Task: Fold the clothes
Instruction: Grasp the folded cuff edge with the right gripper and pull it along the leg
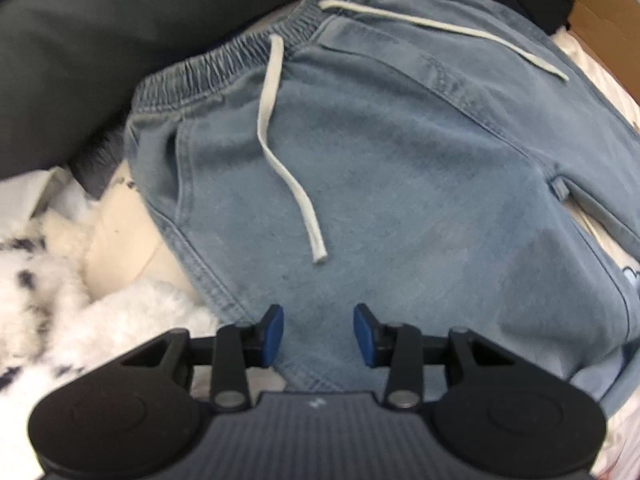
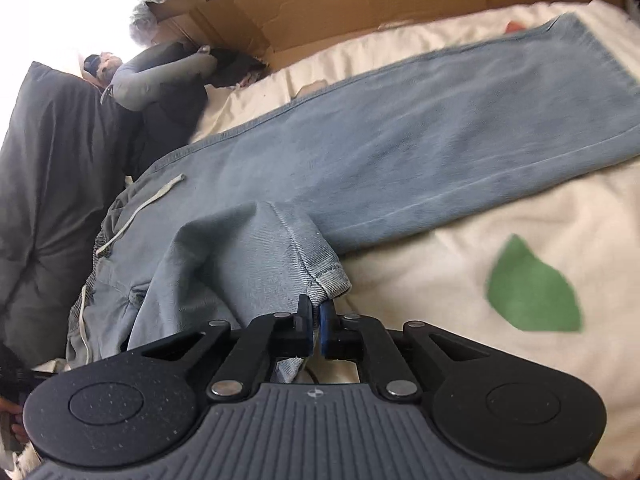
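Note:
A pair of light blue denim trousers point(image 1: 400, 168) with an elastic waistband and a white drawstring point(image 1: 276, 148) lies on a cream bedspread. My left gripper point(image 1: 318, 334) hangs just above the hip area, pointing down, open, with nothing between its blue pads. In the right wrist view one trouser leg point(image 2: 440, 148) stretches flat toward the far right. My right gripper point(image 2: 316, 326) is shut on the hem of the other leg point(image 2: 324, 276), which is lifted and folded back over the seat of the trousers.
A dark grey cushion point(image 1: 100, 40) lies beyond the waistband. A fluffy white spotted blanket point(image 1: 48, 304) sits at the left. Brown cardboard point(image 2: 340, 4) lines the far side. The cream bedspread point(image 2: 500, 360) carries a green leaf print point(image 2: 532, 292).

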